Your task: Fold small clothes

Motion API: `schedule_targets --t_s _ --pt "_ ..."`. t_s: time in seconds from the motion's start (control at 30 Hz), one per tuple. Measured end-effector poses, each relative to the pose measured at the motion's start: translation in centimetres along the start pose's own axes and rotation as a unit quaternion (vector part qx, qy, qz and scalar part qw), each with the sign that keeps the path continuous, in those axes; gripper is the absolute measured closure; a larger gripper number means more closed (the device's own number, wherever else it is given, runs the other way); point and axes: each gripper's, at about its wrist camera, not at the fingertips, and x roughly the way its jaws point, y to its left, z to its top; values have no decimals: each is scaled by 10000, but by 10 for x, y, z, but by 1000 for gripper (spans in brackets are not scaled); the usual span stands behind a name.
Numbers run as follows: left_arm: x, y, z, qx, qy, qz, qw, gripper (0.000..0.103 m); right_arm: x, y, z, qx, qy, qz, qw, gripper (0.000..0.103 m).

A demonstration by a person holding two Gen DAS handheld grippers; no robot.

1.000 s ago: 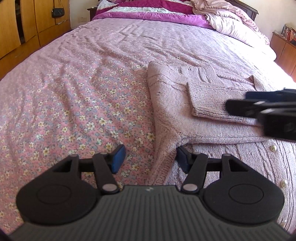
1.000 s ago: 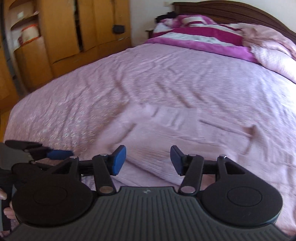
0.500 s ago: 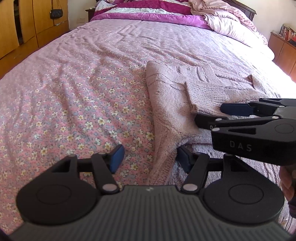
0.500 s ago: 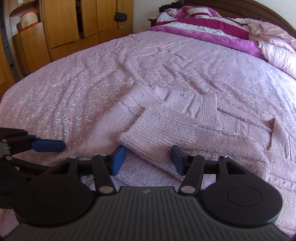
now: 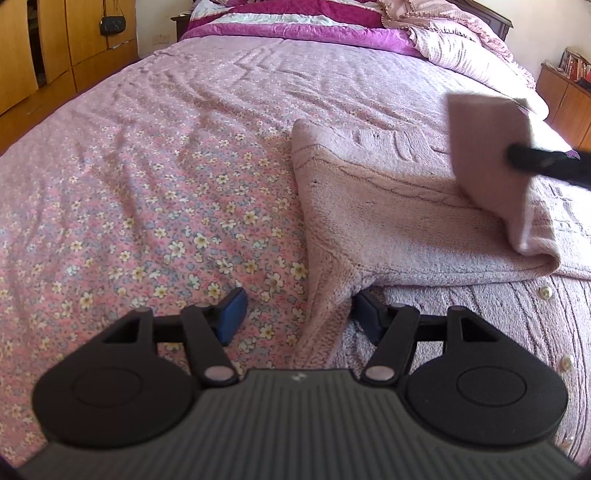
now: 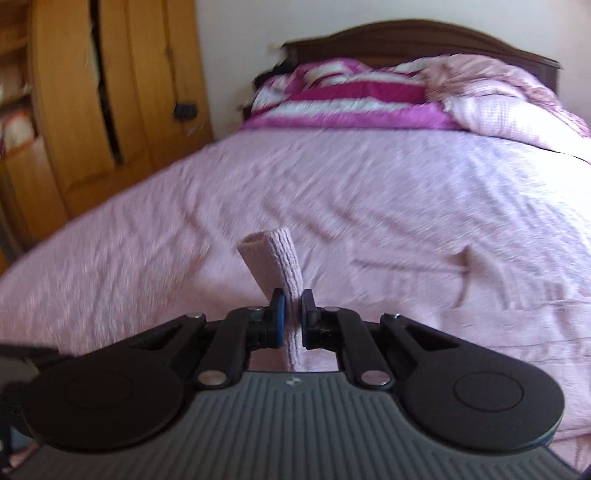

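A pale pink knitted cardigan [image 5: 399,221] with small pearl buttons lies partly folded on the bed. My left gripper [image 5: 297,317] is open and low over the cardigan's left edge, whose fold runs between its blue pads. My right gripper [image 6: 291,317] is shut on the cardigan's sleeve [image 6: 280,266], whose ribbed cuff stands up above the pads. In the left wrist view the lifted sleeve [image 5: 487,162] hangs above the cardigan's body with the right gripper's black finger across it.
The bed has a pink floral sheet [image 5: 147,192]. A magenta striped blanket [image 5: 295,22] and pink bedding lie piled at the headboard [image 6: 406,40]. Wooden wardrobes [image 6: 85,103] stand to the left. A wooden cabinet [image 5: 565,96] stands at the far right.
My right gripper has shut on the sleeve cuff and lifted it off the cardigan's body. The left gripper has stayed open at the same place.
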Motion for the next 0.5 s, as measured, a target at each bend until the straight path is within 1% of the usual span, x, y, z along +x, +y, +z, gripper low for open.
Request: schedule_targets --t_s 0.13,0.27,0.4,0.5 --pt "0 1 0 -1 -4 -15 10000 38 -27 -26 7 206 -319 -167 9991 95" --pt "0 1 0 -10 4 -34 10000 38 -51 -53 10 362 -615 -506 9962 95" --pt "0 1 -2 19 -18 -19 10000 38 -69 -82 7 507 -769 -892 9917 95" --pt "0 0 -3 39 -35 -1 10000 38 -80 -105 -1 690 -836 -1164 9873 95"
